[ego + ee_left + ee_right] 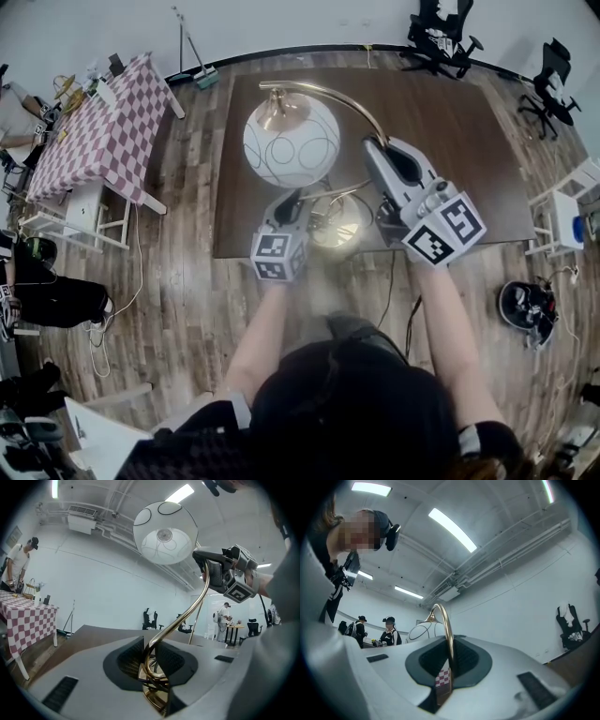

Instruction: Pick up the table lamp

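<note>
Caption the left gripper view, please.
Left gripper clamps the gold curved metal table lamp near its base; white globe shade above, right gripper gripping higher.

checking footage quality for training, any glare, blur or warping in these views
Head view: strong fisheye, the table edges bow, lamp base glints. Left gripper view: lamp shade sharp, dark rounded corners. Right gripper view: ceiling lights glare, lamp stem close to the lens looks soft.

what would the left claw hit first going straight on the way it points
The lamp's gold stem, gripped in the left claw; beyond it the way looks free over the brown table, depth unclear.
</note>
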The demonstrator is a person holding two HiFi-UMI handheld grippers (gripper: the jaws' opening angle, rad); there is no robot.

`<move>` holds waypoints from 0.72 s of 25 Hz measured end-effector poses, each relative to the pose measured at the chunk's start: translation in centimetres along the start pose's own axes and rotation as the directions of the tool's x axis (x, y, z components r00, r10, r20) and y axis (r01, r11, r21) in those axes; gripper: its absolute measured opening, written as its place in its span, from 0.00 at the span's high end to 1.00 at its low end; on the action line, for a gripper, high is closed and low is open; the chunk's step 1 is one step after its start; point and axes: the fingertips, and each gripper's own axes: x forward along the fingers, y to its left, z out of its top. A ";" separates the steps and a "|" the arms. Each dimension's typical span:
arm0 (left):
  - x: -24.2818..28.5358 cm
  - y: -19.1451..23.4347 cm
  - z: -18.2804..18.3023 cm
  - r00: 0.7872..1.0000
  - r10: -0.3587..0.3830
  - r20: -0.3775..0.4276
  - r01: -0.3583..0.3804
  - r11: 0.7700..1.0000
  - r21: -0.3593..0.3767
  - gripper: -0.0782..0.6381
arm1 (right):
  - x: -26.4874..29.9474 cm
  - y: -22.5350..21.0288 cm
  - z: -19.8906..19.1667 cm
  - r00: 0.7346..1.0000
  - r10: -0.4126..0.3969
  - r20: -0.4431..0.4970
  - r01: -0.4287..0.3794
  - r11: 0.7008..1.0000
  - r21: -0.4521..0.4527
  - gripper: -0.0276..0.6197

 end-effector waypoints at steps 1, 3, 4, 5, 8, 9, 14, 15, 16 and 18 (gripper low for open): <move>0.0 -0.1 -0.1 1.000 0.000 0.001 0.000 1.000 -0.003 0.77 | -0.1 0.0 0.0 1.000 0.000 -0.001 0.000 1.000 -0.002 0.93; 0.0 -0.3 -0.3 1.000 0.003 0.002 -0.003 1.000 -0.011 0.77 | -0.5 0.1 -0.1 1.000 0.000 -0.003 0.000 1.000 -0.009 0.93; 0.1 -0.4 -0.4 1.000 0.003 0.003 -0.003 1.000 -0.014 0.77 | -0.6 0.1 -0.1 1.000 0.000 -0.004 0.000 1.000 -0.012 0.93; 0.2 -0.6 -0.5 1.000 0.003 0.004 -0.003 1.000 -0.016 0.77 | -0.8 0.1 -0.1 1.000 0.000 -0.006 0.000 1.000 -0.015 0.93; 0.5 -1.1 -0.7 1.000 0.002 0.005 -0.002 1.000 -0.019 0.77 | -1.2 -0.2 -0.2 1.000 0.001 -0.009 -0.001 1.000 -0.019 0.93; 0.6 -1.3 -0.8 1.000 0.001 0.005 -0.001 1.000 -0.019 0.77 | -1.4 -0.3 -0.2 1.000 0.000 -0.009 0.000 1.000 -0.019 0.93; 1.4 -2.2 -0.8 1.000 0.002 0.004 -0.002 1.000 -0.015 0.77 | -2.0 -1.2 0.2 1.000 0.001 -0.008 -0.001 1.000 -0.019 0.93; 1.5 -2.2 -0.8 1.000 0.004 0.006 -0.004 1.000 -0.014 0.77 | -2.0 -1.3 0.2 1.000 0.001 -0.006 -0.001 1.000 -0.018 0.93; 1.7 -2.2 -0.8 1.000 0.006 0.007 -0.006 1.000 -0.012 0.77 | -2.1 -1.5 0.2 1.000 0.002 -0.004 -0.002 1.000 -0.016 0.93; 2.0 -2.1 -0.7 1.000 0.010 0.011 -0.009 1.000 -0.009 0.77 | -2.1 -1.7 0.2 1.000 0.003 0.000 -0.003 1.000 -0.015 0.93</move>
